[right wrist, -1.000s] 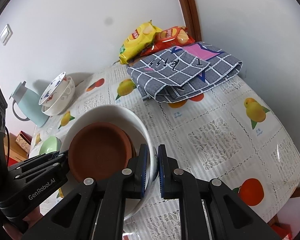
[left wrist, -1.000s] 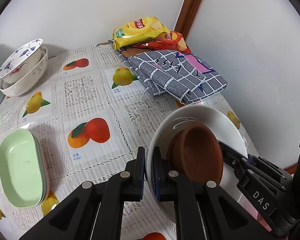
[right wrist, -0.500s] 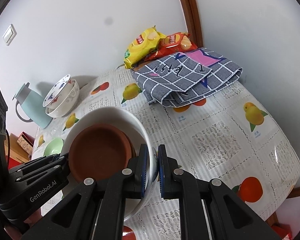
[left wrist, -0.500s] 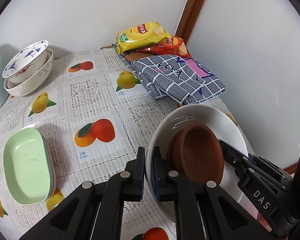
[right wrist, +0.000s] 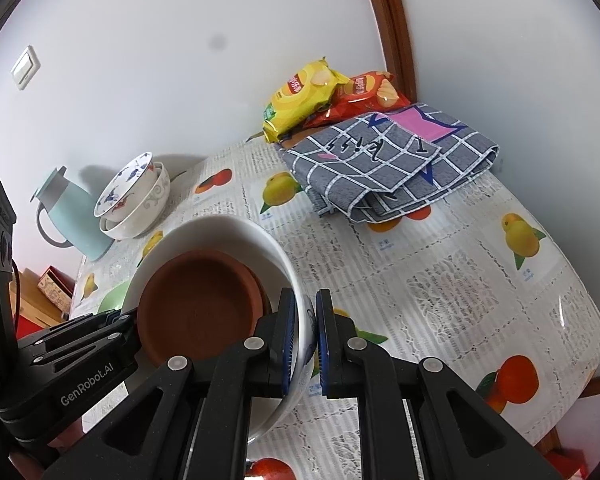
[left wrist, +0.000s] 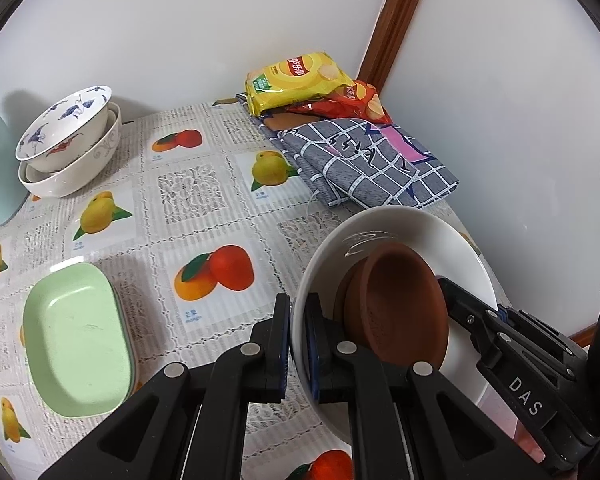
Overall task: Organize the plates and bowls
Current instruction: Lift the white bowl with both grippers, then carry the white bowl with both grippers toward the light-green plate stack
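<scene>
Left wrist view shows your white bowl (left wrist: 404, 228) held above the table (left wrist: 204, 216), tilted, with brown clay dishes (left wrist: 400, 304) stacked inside it. Your left gripper (left wrist: 298, 344) is clamped on the bowl's near rim, one pad inside the wall and one outside. Your right gripper (left wrist: 470, 320) comes in from the opposite side and pinches the far rim. From the right wrist view the same grip reads clearly: your right gripper (right wrist: 307, 340) has its blue pads pressed on either side of the bowl (right wrist: 228, 228) wall, and the left gripper (right wrist: 120, 320) bites the rim beside the clay dishes (right wrist: 200, 304). Out to your left on the fruit-print cloth lie stacked pale green oblong dishes (left wrist: 76, 344). Farther back near the wall, a blue-and-white patterned bowl (left wrist: 64, 128) sits tilted inside a larger cream bowl (left wrist: 80, 172), just beside a pale blue jug (right wrist: 72, 216). In the far corner a folded grey checked cloth (left wrist: 368, 160) lies on the table, with a yellow snack bag (left wrist: 296, 80) and a red snack bag (left wrist: 352, 104) behind it.
</scene>
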Motion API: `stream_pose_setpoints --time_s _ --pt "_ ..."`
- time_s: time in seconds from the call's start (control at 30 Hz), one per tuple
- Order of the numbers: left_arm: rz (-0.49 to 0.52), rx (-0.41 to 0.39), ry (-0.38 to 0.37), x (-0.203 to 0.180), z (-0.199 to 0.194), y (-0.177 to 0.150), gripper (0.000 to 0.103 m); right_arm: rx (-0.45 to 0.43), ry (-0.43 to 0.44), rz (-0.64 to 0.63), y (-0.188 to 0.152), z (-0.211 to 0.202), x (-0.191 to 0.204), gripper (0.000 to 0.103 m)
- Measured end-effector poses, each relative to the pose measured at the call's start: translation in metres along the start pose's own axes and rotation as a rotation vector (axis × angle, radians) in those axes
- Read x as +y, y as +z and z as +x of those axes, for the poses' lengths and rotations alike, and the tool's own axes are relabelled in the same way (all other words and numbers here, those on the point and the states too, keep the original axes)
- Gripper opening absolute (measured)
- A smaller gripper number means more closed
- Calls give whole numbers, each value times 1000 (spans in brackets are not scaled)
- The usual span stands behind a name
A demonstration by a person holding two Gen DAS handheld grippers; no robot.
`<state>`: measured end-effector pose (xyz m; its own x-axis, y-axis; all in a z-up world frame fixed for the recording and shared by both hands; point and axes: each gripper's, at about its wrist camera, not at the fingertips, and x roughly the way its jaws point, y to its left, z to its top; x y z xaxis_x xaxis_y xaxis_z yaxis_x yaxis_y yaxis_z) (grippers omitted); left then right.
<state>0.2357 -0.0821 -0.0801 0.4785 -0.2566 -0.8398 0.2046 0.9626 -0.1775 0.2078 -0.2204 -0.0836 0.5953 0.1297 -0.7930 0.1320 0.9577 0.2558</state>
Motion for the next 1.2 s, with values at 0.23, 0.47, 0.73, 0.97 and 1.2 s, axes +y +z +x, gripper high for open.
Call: stream_pose_setpoints --time_s 0.23,0.47,0.73,0.97,1.2 --pt "-15 -5 14 15 -5 0 8 6 14 -20 1 4 16 10" --pt "-20 -7 39 29 -10 0 8 3 29 -34 3 8 31 10" --pt "-37 -15 49 42 -15 3 8 7 47 -44 5 13 43 10" --pt "-45 -20 50 48 -18 3 8 9 49 -49 6 16 49 10" --pt "-57 -24 47 55 -22 3 8 7 49 -59 5 16 56 10"
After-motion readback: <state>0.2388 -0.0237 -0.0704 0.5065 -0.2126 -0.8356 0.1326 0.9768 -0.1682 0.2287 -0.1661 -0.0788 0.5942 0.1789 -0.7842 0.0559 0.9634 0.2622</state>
